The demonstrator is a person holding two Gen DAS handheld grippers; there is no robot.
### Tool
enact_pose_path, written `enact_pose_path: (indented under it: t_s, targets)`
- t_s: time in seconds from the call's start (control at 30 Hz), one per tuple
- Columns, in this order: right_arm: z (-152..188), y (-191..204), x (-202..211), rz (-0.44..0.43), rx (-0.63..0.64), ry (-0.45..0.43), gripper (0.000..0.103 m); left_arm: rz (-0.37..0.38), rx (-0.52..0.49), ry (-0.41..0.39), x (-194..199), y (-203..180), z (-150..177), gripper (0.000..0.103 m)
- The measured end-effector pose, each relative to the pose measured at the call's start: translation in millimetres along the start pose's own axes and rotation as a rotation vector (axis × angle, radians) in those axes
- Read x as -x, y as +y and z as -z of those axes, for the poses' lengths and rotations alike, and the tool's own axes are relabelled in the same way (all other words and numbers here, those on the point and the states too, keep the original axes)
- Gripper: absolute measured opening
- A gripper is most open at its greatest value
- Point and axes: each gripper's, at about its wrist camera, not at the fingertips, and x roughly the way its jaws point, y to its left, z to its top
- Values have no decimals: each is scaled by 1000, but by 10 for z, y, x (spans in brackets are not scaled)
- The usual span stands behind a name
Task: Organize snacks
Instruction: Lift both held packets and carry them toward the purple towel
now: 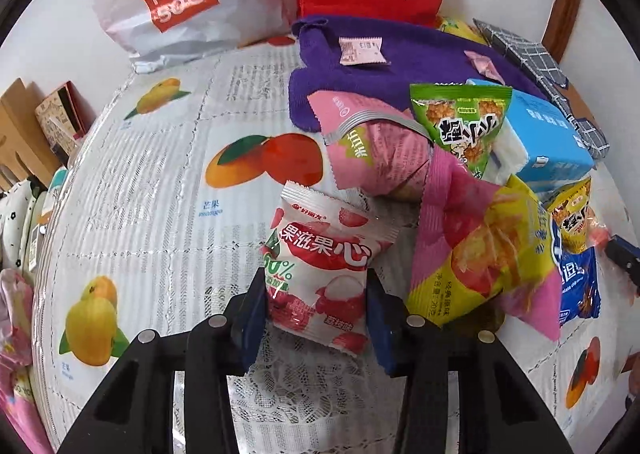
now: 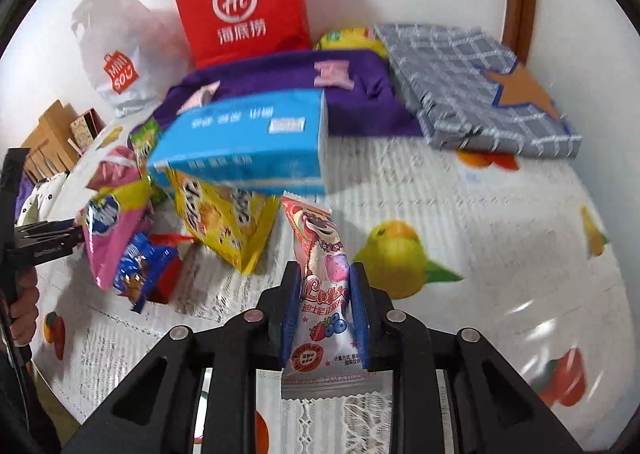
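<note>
My left gripper (image 1: 318,286) is shut on a white lychee gummy packet (image 1: 324,266) and holds it over the fruit-print tablecloth (image 1: 160,182). My right gripper (image 2: 325,286) is shut on a pink Lotso snack packet (image 2: 320,274), held upright above the cloth. A heap of snacks lies ahead: a pink-and-yellow chip bag (image 1: 480,254), a pink packet (image 1: 372,146), a green packet (image 1: 464,118), a yellow packet (image 2: 224,222) and a blue cookie packet (image 2: 140,266). The left gripper also shows at the left edge of the right wrist view (image 2: 44,238).
A blue tissue pack (image 2: 248,142) lies behind the heap on a purple cloth (image 1: 420,54). A red paper bag (image 2: 240,2) and a white Miniso bag (image 1: 168,2) stand against the wall. A grey checked fabric bundle (image 2: 472,86) lies at the back right. Cardboard boxes (image 1: 24,126) stand far left.
</note>
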Motion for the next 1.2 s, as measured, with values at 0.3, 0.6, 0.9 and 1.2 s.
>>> enact_pose_path:
  t_s: [0.3, 0.6, 0.9, 1.2]
  targets:
    - [-46, -41, -84, -32, -24, -15, 48, -10, 9, -89, -14, 10, 55, 48]
    - [22, 105, -270, 66, 63, -66, 46, -23, 20, -138, 2, -3, 105, 47]
    - [-38, 14, -284, 88, 16, -70, 31, 12, 8, -89, -15, 22, 41, 42]
    - [-96, 24, -291, 148, -63, -33, 22, 46, -67, -65, -61, -10, -37, 43]
